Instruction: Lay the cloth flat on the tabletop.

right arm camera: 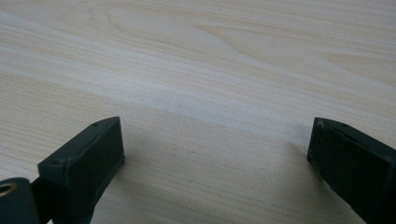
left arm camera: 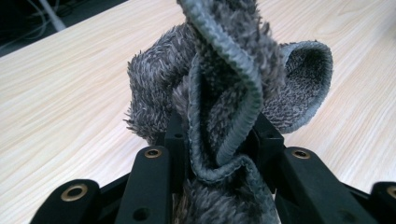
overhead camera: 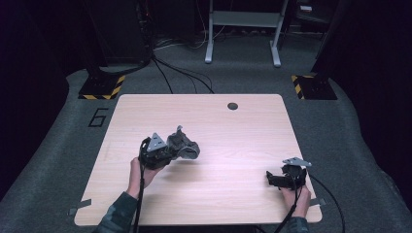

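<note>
Gripping the bunched grey fluffy cloth (left arm camera: 224,93) in my left fingers (overhead camera: 182,148), I'm holding it above the pale wooden surface (overhead camera: 233,131); my right fingers (overhead camera: 272,179) are resting open, well apart to its right.

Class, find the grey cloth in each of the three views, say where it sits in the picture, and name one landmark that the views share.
High view: the cloth lies left of centre, bunched in the left gripper.
Left gripper view: the cloth stands at centre, pinched between the black jaws.
Right gripper view: the cloth is not in it; open jaws over bare wood.
Shared landmark: the pale wooden table.
</note>
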Demonstrator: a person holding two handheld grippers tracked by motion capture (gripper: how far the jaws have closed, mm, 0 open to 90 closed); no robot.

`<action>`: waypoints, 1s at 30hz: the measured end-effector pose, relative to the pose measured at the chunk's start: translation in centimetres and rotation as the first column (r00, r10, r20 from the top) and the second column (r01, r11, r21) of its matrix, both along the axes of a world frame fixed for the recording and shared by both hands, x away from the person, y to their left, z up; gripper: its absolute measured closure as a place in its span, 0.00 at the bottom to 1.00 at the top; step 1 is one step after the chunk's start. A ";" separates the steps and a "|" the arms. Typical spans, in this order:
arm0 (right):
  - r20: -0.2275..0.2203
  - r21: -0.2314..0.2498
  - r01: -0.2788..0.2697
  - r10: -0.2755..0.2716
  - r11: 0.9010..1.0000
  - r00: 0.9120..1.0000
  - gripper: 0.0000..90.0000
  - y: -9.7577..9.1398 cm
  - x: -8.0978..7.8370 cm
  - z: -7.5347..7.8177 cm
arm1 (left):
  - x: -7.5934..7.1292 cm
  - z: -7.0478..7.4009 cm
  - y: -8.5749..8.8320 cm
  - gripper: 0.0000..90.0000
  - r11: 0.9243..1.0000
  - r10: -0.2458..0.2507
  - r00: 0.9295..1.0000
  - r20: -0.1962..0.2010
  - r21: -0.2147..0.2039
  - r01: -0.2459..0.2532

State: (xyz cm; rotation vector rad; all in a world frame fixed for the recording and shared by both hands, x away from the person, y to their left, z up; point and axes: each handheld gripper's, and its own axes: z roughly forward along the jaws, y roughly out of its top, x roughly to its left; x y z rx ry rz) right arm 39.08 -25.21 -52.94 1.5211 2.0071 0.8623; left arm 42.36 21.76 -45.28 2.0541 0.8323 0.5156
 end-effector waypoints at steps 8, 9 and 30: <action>0.000 0.000 0.000 0.000 1.000 1.000 0.04 0.0 0.0 0.0 | 1.6 -1.2 -2.6 0.73 0.999 -0.047 0.999 -0.017 0.024 0.048; 0.000 0.000 0.000 0.000 1.000 1.000 0.04 0.0 0.0 0.0 | 1.6 -1.2 -2.6 0.73 0.999 -0.047 0.999 -0.017 0.024 0.048; 0.001 0.002 -0.001 0.001 1.000 1.000 0.04 0.0 0.0 0.0 | 3.7 -3.3 -5.6 0.25 0.993 -0.121 0.985 -0.125 -0.001 0.122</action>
